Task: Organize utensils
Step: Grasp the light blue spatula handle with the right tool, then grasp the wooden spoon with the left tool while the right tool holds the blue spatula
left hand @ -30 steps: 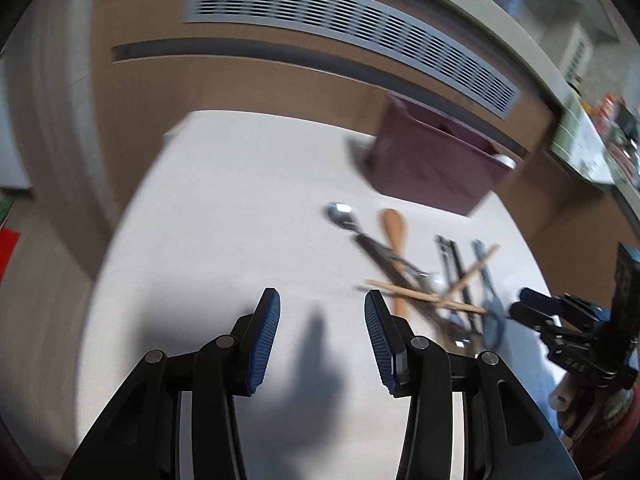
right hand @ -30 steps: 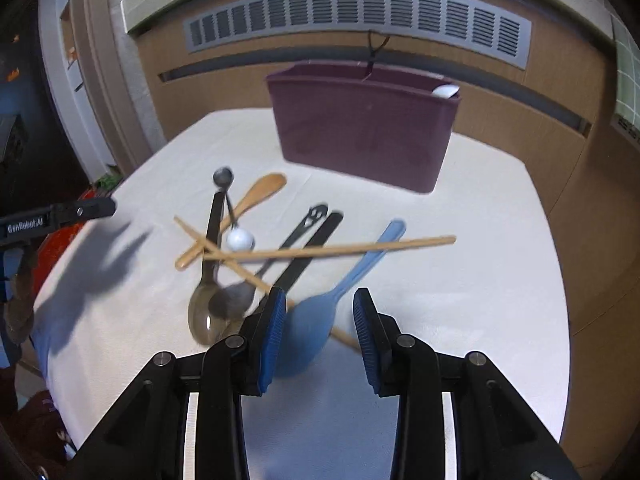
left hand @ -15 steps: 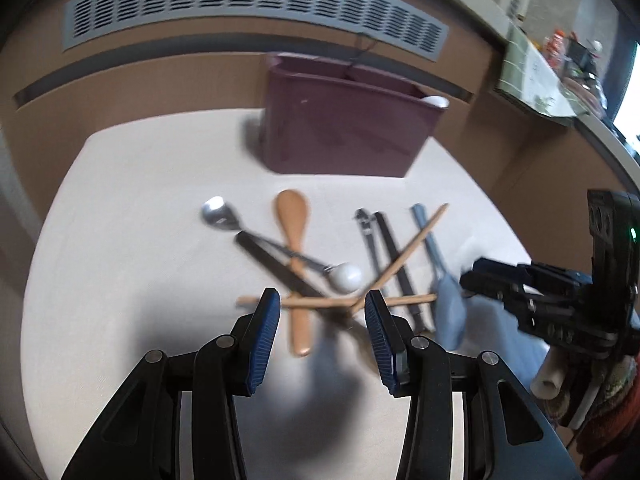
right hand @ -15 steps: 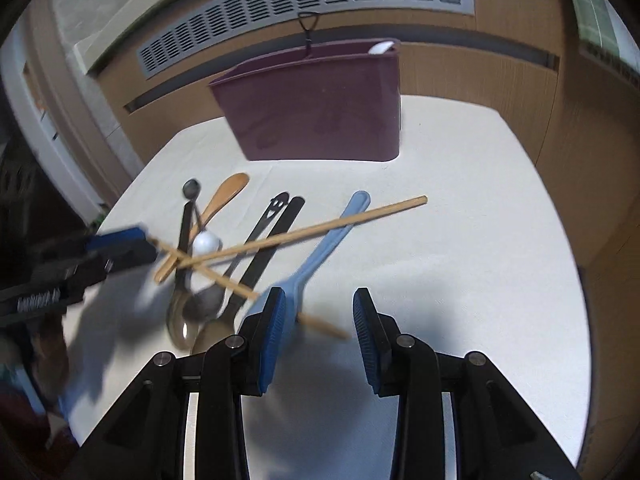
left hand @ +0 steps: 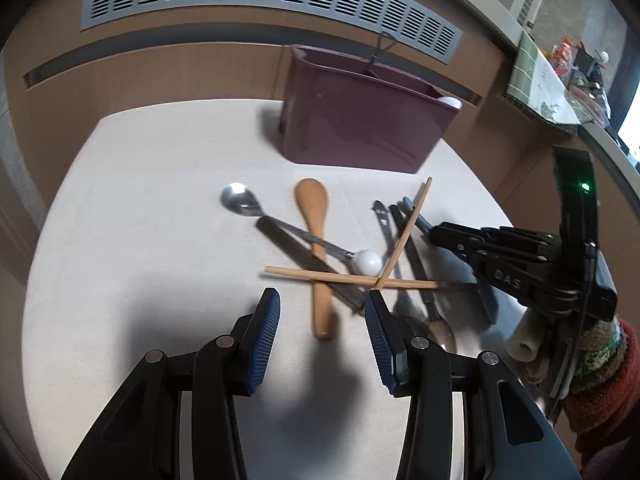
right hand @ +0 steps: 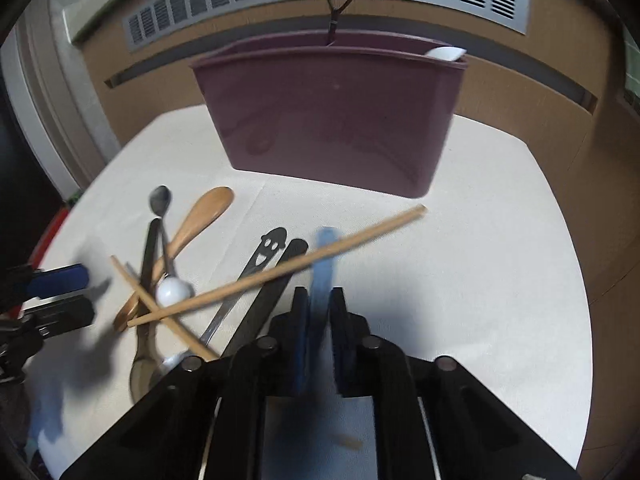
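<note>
A pale, cloth-textured table (left hand: 140, 240) carries everything. At its far side stands a smooth maroon plastic bin (right hand: 328, 120); the right wrist view faces its broad front wall, while the left wrist view shows a white utensil end (left hand: 450, 102) poking above its rim. Before the bin lies a heap of utensils: a rounded wooden spoon (left hand: 316, 220), two crossed wooden chopsticks (left hand: 404, 236), a steel spoon (left hand: 240, 202) with a white ball end. Only the right wrist view shows the smiley cut-out handle (right hand: 269, 249). The right gripper (right hand: 320, 300) is clenched on the flat blue plastic spatula (right hand: 326, 256), blurred, amid the heap. The left gripper (left hand: 322, 312) gapes released above the wooden spoon's handle.
</note>
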### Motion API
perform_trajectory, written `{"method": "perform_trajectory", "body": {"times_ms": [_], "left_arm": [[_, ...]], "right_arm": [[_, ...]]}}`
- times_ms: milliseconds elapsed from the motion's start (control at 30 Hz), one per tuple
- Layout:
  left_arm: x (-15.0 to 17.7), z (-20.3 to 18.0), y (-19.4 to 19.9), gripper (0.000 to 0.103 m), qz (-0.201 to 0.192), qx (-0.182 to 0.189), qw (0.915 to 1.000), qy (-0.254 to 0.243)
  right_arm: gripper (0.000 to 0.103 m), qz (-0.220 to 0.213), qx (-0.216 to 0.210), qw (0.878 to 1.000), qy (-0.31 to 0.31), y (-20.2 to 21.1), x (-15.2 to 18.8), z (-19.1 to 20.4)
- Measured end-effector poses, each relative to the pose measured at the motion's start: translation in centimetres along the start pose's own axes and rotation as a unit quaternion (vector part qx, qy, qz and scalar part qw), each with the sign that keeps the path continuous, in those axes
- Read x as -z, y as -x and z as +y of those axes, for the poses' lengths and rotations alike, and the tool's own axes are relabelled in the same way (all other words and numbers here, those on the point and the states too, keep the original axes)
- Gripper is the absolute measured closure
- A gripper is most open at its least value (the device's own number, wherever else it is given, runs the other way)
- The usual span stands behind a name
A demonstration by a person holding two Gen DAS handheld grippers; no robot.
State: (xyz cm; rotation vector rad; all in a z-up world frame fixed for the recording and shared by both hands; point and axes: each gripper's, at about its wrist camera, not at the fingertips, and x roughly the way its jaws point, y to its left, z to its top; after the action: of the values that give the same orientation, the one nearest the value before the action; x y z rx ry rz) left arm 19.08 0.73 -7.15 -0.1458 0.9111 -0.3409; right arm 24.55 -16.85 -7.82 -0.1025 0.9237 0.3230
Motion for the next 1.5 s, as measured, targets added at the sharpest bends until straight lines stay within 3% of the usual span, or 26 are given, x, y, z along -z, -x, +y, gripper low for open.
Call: {"method": "perform_trajectory", "body": {"times_ms": [367, 567, 667, 933, 1000, 1100, 1200, 1300, 1500], "left_arm": [[-1.1, -3.2, -1.2, 0.058, 0.002, 0.021, 0.9992, -0.035], [-1.7, -4.3, -2.6, 0.058, 0.006, -0.017, 0.9977, -0.066], [-1.8, -4.5, -3.7, 0.058, 0.008, -0.055, 0.9945, -0.088], [-4.0, -1.1, -4.7, 0.058, -0.013, -0.133, 0.9873, -0.086], [-5.0, 0.1, -4.9, 0.058, -0.013, -0.126, 0.9891, -0.075], [-6.7, 1.8, -4.8, 0.058, -0.018, -0.070, 0.9961, -0.051], [-8.5, 2.5, -5.8, 0.058, 0.003, -0.026, 0.9991, -0.033], [-9.1, 1.3, -7.5, 0.058, 0.037, -0.019, 0.9986, -0.033], [-8.0, -1.5, -9.8, 0.058, 0.061, -0.067, 0.9939, -0.062]], "right_arm": [[0.094, -0.005, 0.005, 0.999, -0.042, 3.3, 4.7, -3.6], [0.091, -0.005, 0.002, 0.999, -0.048, 4.0, 5.6, -4.1], [0.088, -0.002, -0.007, 0.999, -0.045, 4.1, 5.9, -3.8], [0.086, 0.006, -0.013, 1.000, -0.024, 5.0, 6.6, -3.2], [0.086, 0.007, -0.012, 1.000, -0.028, 4.9, 6.7, -3.3], [0.085, 0.007, -0.014, 0.999, -0.032, 4.9, 6.7, -3.3], [0.084, 0.007, -0.019, 0.999, -0.028, 5.1, 6.7, -3.0], [0.084, 0.008, -0.020, 1.000, -0.022, 5.1, 6.7, -2.5], [0.083, 0.002, -0.013, 1.000, -0.007, 5.7, 7.1, -2.1]]}}
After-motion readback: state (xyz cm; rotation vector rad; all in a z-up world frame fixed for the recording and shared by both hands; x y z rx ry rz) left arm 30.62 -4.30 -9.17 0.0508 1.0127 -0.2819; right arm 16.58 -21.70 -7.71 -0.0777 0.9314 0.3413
